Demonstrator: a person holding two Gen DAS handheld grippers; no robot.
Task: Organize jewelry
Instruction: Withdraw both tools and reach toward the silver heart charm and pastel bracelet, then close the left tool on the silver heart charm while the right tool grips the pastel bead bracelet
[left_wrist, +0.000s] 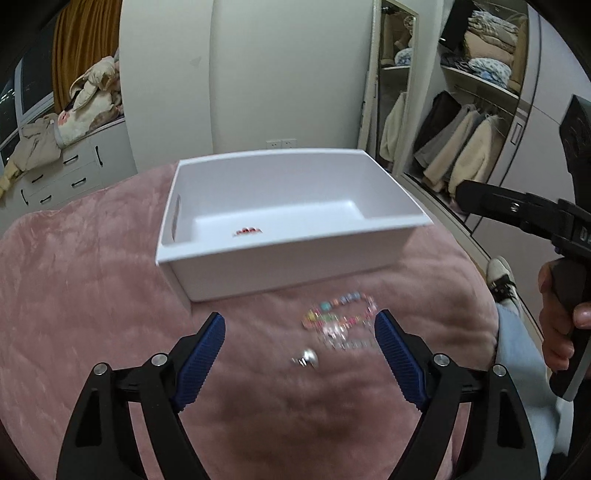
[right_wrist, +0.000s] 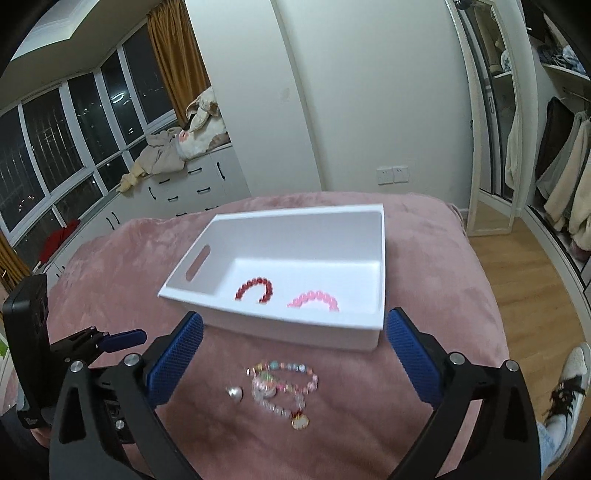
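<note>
We note the left gripper (left_wrist: 300, 325) spread wide, empty, above the pink blanket (right_wrist: 424, 258). Beneath: small silver piece (right_wrist: 235, 393), possibly a ring (blurred), then the tangled multicolour bracelets (right_wrist: 284, 384). Behind, the white bin (right_wrist: 380, 258) holds red bracelet (right_wrist: 255, 290) and pink bracelet (right_wrist: 314, 300). Right gripper (right_wrist: 294, 328) likewise spread, empty.

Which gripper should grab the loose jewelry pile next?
Probably right. The right gripper is open and centred above the multicoloured beaded bracelet pile on the pink plush blanket; the open left gripper sees it off-centre.
</note>
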